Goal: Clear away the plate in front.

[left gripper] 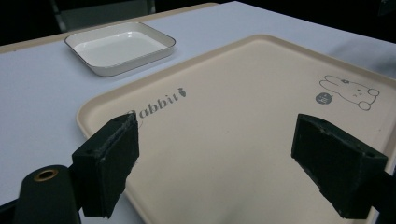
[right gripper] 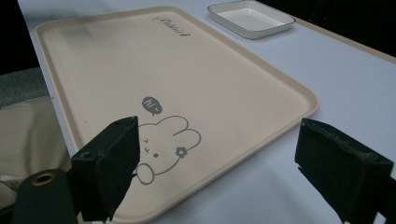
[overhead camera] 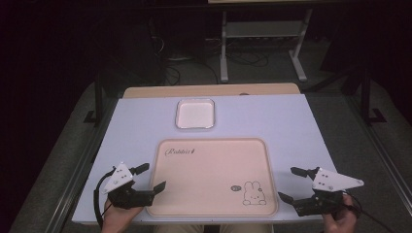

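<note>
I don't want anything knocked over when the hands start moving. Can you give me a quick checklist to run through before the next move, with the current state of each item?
1. Left gripper open and holding nothing: ok.
2. Right gripper open and holding nothing: ok.
3. Beige rabbit tray lying flat on the table, nothing on it: ok.
4. White square dish apart from the tray, beyond its far edge: ok.
5. Dish holds nothing: ok.
6. Which thing is to be moved next: cannot tell.
</note>
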Tool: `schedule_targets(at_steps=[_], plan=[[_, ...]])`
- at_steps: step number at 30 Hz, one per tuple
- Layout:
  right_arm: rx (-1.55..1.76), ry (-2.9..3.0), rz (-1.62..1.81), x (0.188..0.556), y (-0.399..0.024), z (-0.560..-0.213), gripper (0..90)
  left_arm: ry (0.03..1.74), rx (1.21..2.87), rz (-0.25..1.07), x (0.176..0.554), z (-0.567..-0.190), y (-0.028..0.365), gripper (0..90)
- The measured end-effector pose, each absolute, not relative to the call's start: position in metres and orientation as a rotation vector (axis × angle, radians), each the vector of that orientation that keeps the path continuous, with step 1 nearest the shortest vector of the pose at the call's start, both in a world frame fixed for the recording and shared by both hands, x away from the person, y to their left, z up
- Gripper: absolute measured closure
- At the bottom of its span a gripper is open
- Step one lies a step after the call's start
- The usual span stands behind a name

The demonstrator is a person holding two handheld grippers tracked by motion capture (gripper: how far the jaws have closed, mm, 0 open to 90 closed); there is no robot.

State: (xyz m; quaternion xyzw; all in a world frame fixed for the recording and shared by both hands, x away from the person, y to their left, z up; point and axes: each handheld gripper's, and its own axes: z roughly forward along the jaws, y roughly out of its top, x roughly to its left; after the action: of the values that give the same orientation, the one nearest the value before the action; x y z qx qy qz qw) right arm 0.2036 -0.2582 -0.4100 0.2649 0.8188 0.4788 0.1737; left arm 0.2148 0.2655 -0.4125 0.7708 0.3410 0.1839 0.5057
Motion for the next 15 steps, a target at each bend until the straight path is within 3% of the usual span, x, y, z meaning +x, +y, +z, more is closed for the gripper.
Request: schedule_targets(at_steps=[15], plan=[[0.752,2.317,1.356,0.2028,-0.258,-0.4096,13.2,0.813,1.865,0.418,0.2157,-0.4128,0.2635,14.8]])
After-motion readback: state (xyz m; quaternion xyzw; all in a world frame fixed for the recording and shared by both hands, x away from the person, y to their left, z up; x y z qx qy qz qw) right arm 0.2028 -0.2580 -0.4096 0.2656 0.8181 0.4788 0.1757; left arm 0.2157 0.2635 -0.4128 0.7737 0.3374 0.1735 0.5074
